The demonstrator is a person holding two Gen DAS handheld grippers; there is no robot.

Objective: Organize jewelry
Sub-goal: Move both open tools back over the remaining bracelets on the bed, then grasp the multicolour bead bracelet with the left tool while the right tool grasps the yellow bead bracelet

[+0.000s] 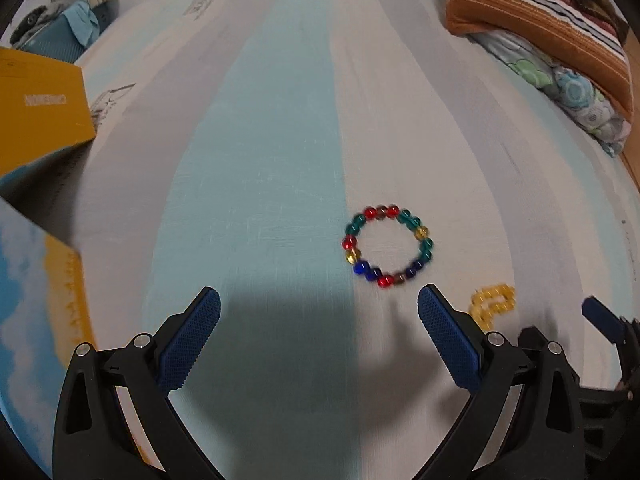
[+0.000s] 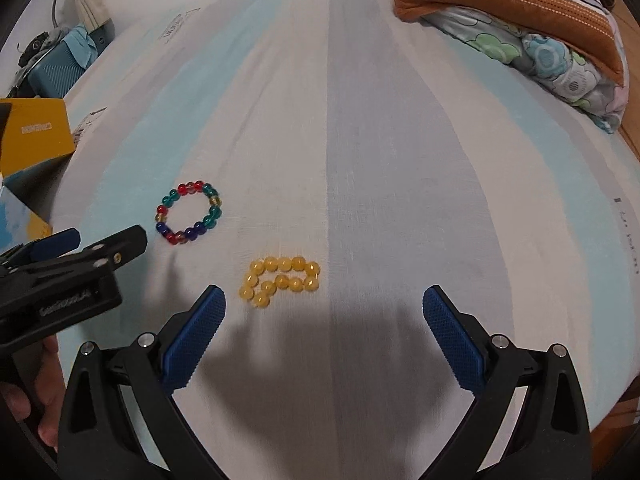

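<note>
A multicoloured bead bracelet (image 1: 387,246) lies as an open ring on the striped bedsheet; it also shows in the right wrist view (image 2: 188,213). A yellow bead bracelet (image 2: 280,280) lies folded just ahead of my right gripper; it also shows in the left wrist view (image 1: 494,306). My left gripper (image 1: 319,304) is open and empty, the multicoloured bracelet a little ahead of its right finger. My right gripper (image 2: 324,302) is open and empty, with the yellow bracelet just ahead of its left finger. The left gripper's body also shows in the right wrist view (image 2: 60,272).
A yellow and blue box (image 1: 40,100) sits at the left edge of the bed, also in the right wrist view (image 2: 34,132). Folded blankets (image 1: 552,36) are stacked at the far right. A blue bag (image 2: 60,64) stands beyond the bed at the left.
</note>
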